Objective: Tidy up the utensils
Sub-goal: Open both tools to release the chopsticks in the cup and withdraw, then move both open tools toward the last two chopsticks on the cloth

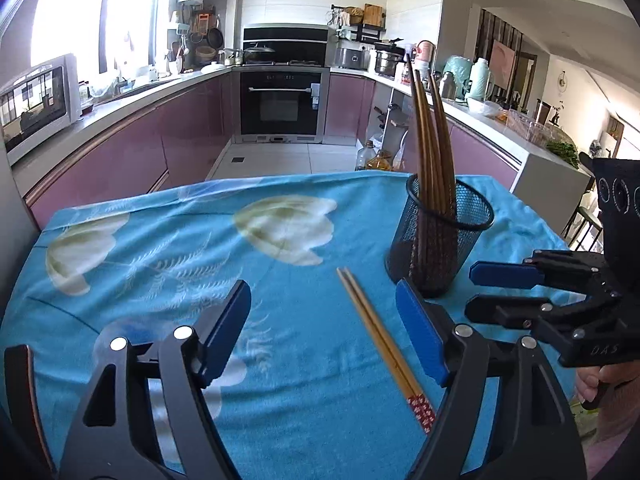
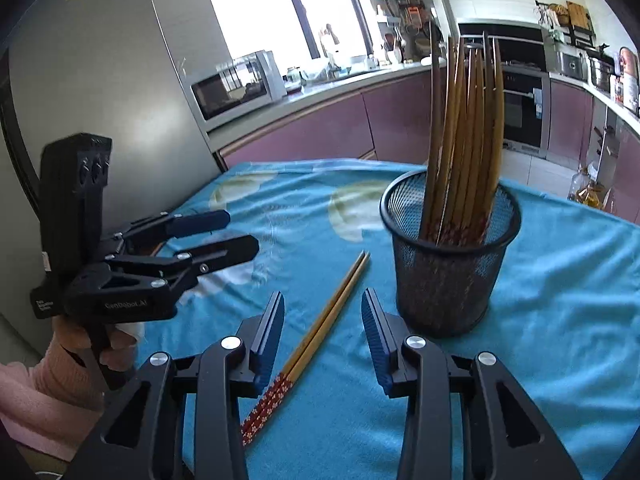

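Chopstick pair (image 2: 320, 332) lies flat on the blue cloth (image 2: 560, 320), red ends near, between the right gripper's (image 2: 323, 334) parted jaws, untouched. Mesh cup (image 2: 448, 276) of chopsticks stands at 1 o'clock, just beside (tight on that side). Left gripper (image 1: 324, 328) at 9 o'clock, released, empty. Kitchen counter (image 2: 320, 96) beyond.

A blue tablecloth (image 1: 168, 264) printed with pale flowers covers the table. Beyond its far edge runs a kitchen with mauve cabinets (image 1: 132, 148), a built-in oven (image 1: 282, 102) and a white microwave (image 2: 236, 84) on the counter. A grey refrigerator (image 2: 100, 80) stands past the table's left edge.
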The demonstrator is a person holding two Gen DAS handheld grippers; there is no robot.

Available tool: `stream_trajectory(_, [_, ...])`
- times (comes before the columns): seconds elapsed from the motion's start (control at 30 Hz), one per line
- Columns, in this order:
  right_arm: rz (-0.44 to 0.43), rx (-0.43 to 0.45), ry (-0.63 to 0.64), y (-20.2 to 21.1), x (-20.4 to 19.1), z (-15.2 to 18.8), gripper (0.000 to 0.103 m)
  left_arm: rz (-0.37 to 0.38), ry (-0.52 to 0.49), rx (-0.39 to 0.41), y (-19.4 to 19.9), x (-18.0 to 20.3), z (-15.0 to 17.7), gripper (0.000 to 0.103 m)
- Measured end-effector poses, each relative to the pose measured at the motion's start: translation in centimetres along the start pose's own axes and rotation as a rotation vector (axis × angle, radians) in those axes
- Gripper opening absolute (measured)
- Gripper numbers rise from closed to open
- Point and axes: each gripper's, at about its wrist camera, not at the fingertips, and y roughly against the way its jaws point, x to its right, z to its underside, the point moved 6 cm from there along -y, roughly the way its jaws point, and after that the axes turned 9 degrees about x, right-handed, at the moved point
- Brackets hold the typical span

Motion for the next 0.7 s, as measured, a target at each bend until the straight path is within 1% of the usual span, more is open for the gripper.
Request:
stream_trajectory(0.07, [0.022, -0.046, 0.008, -1.3, -0.2, 1.3, 0.038, -0.017, 0.008, -0.019, 0.2, -0.7, 1.3, 0.075])
stream_trajectory(0.13, [0.038, -0.084, 0.001, -2.4, -0.3, 2.4, 0.038, -0.014, 0.023, -0.036, 0.3, -1.1, 2.4, 0.075])
stream_trajectory(0.23, [0.057, -0.109, 0.003, -3.2, -0.4, 3.4, 0.038, -0.026, 0.031, -0.051, 0.4, -1.4, 3.5, 0.075])
stream_trajectory(0.43, [0.103, -0.135, 0.036, -4.0, -0.8, 4.5, 0.038, -0.023, 0.035, -0.07, 0.5, -1.5, 4.7, 0.075])
stream_trajectory(0.7, [0.123, -0.142, 0.04, -4.2, -0.8, 4.5, 0.038, -0.012, 0.028, -0.091, 0.0, -0.9, 5.0, 0.075])
